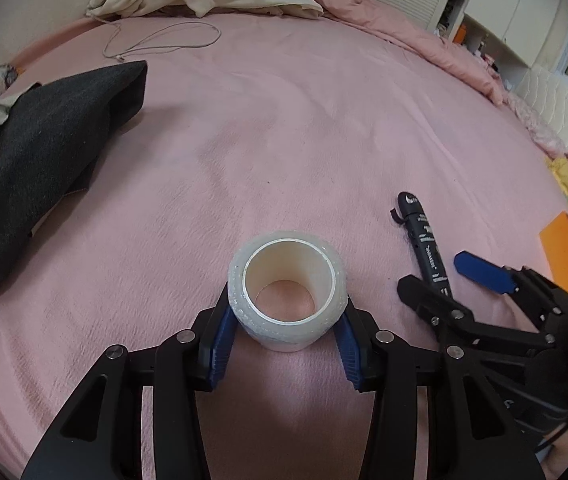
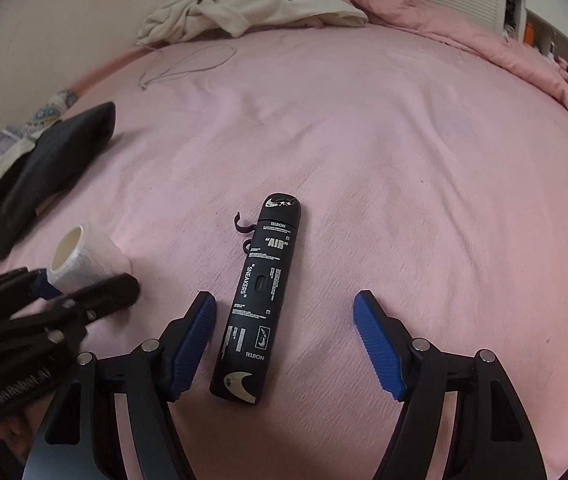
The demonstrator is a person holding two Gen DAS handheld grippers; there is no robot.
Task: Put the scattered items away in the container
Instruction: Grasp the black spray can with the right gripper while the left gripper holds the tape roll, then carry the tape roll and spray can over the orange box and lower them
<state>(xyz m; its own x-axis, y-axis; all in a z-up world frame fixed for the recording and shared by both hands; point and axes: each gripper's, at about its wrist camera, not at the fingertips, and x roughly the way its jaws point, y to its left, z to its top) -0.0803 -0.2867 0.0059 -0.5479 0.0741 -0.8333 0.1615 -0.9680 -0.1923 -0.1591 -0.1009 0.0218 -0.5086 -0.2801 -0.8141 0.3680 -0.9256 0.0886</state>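
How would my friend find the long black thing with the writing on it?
Look at the big pink bed sheet. Near its front edge, between the open jaws of the right gripper, lies a black tube. Unlike the round white tape roll to its left, it is long, dark and covered in white lettering.

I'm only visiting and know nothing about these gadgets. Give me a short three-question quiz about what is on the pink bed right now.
1. True or false: the left hand-held gripper is clamped on the tape roll.
2. Which lies between the open fingers of the right hand-held gripper? A) black device B) dark cloth C) cord
3. Fill in: the tape roll is held with its hollow core facing ____.

Key: 1 true; 2 A; 3 up.
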